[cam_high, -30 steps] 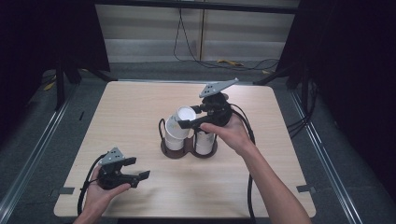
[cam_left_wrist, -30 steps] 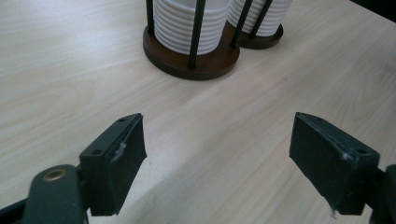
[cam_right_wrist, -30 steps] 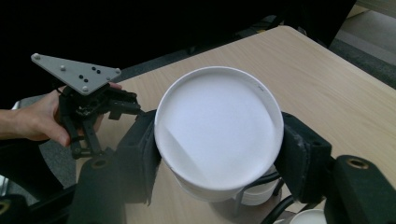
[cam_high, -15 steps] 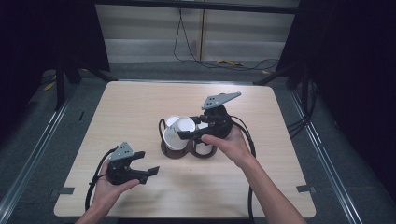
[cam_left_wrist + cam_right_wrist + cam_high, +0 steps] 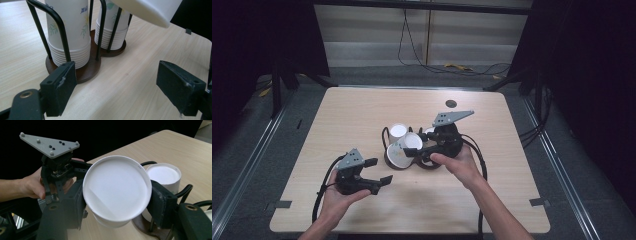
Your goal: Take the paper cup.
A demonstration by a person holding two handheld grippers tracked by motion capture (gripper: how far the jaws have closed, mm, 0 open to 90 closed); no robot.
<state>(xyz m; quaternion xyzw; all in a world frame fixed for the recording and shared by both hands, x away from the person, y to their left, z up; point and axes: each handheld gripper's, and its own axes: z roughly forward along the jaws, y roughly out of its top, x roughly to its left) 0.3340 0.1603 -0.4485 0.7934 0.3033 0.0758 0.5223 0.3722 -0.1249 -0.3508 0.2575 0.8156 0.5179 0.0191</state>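
Cup held: white paper cup point(image 5: 117, 190), plain inside, tipped on its side with its round mouth facing the right gripper's camera; its rim looks even and uncrushed.
Table: pale wood table point(image 5: 362, 115) under both grippers.
Cup rack: black wire cup holder point(image 5: 97, 37) on a dark brown figure-eight base, directly ahead of the left gripper's jaws and just beside the right gripper.
Stacks: two stacks of paper cups point(image 5: 68, 30) stand upright inside the wire loops, white with a faint green leaf print and small blue lettering, rims nested in tight rings at the bottom.
Right gripper: right gripper point(image 5: 422, 152) has its jaws closed on the white cup, one black pad on each side of the wall; the cup sits between them, above the rack.
Left gripper: left gripper point(image 5: 379, 172) is open, jaws wide apart with bare table between them, holding nothing, near the rack but apart from it.
Hands: left hand point(image 5: 339, 197) wraps its gripper from below; right hand point(image 5: 459, 167) grips the other from behind.
Cut off: tops of both stacks run out of the left gripper view; the held cup shows there as a white edge at the top.
Hard to tell: the blue lettering is too small to read; the held cup's base is hidden behind its own mouth.
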